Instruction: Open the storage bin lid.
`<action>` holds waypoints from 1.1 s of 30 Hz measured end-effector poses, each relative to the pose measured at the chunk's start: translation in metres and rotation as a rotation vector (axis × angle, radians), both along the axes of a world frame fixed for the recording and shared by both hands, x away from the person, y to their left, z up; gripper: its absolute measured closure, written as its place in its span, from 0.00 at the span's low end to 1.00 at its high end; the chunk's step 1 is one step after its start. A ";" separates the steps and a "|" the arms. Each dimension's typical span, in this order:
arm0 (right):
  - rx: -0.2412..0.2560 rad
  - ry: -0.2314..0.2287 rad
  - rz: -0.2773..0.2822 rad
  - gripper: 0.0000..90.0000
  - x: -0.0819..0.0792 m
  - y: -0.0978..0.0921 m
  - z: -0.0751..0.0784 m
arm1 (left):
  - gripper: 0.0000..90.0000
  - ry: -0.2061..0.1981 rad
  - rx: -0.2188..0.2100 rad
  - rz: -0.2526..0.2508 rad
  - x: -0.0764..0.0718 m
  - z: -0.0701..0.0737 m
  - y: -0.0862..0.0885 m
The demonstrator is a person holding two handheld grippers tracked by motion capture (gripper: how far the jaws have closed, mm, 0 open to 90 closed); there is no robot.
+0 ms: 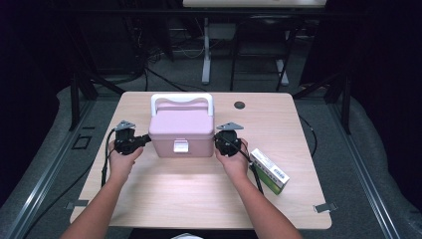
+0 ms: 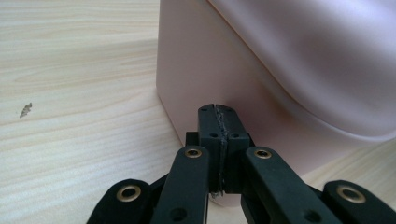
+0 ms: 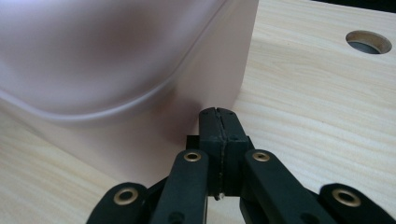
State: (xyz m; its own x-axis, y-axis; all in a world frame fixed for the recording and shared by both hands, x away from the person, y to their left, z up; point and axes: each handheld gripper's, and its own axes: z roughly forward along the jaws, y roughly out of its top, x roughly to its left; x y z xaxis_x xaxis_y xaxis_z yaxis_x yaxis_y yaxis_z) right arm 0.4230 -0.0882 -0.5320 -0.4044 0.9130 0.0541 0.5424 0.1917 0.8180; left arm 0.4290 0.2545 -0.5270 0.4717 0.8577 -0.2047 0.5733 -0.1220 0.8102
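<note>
A pink lidded box (image 1: 181,130) with a white handle and a white front latch stands mid-table in the high view. My left gripper (image 1: 147,138) is at the box's left side, jaws pressed together with nothing between them, tips against the pink wall (image 2: 205,79). In the left gripper view the left gripper (image 2: 218,112) points at the lower side wall. My right gripper (image 1: 217,139) is at the box's right side, also shut and empty. The right gripper (image 3: 218,113) meets the pink wall (image 3: 154,93) near its corner.
A green and white carton (image 1: 269,170) lies on the wooden table (image 1: 199,194) to the right of my right hand. A round cable hole (image 1: 239,105) sits behind the box, also seen as the hole (image 3: 368,42). A desk frame stands beyond the table.
</note>
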 end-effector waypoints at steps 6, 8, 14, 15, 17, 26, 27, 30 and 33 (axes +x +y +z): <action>0.008 0.005 0.009 1.00 -0.010 -0.003 0.000 | 1.00 0.003 -0.004 -0.007 -0.009 0.000 -0.001; 0.004 0.007 0.013 1.00 -0.014 -0.004 0.000 | 1.00 0.001 -0.006 -0.014 -0.012 0.000 -0.002; 0.006 0.011 0.015 1.00 -0.028 -0.010 0.000 | 1.00 0.003 0.008 -0.040 -0.025 0.001 -0.006; 0.005 0.015 0.016 1.00 -0.030 -0.011 0.001 | 1.00 0.002 -0.002 -0.042 -0.027 0.000 -0.006; 0.001 0.015 0.019 1.00 -0.038 -0.013 0.001 | 1.00 0.008 -0.001 -0.047 -0.031 0.001 -0.007; -0.013 0.018 0.022 1.00 -0.057 -0.020 0.002 | 1.00 0.009 0.018 -0.081 -0.051 0.002 -0.014; -0.016 0.016 0.024 1.00 -0.059 -0.021 0.002 | 1.00 0.007 0.018 -0.086 -0.054 0.002 -0.015; -0.014 0.014 0.025 1.00 -0.067 -0.024 0.002 | 1.00 0.004 0.024 -0.094 -0.061 0.002 -0.017; -0.022 0.013 0.028 1.00 -0.076 -0.026 0.002 | 1.00 0.004 0.026 -0.106 -0.068 0.002 -0.019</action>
State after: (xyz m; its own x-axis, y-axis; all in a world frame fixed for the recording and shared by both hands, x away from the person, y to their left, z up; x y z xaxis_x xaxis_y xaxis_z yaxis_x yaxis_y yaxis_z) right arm 0.3473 -0.1143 -0.5302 -0.4293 0.9023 0.0398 0.5474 0.2249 0.8061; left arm 0.3608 0.2356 -0.5246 0.5590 0.8082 -0.1853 0.5597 -0.2029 0.8035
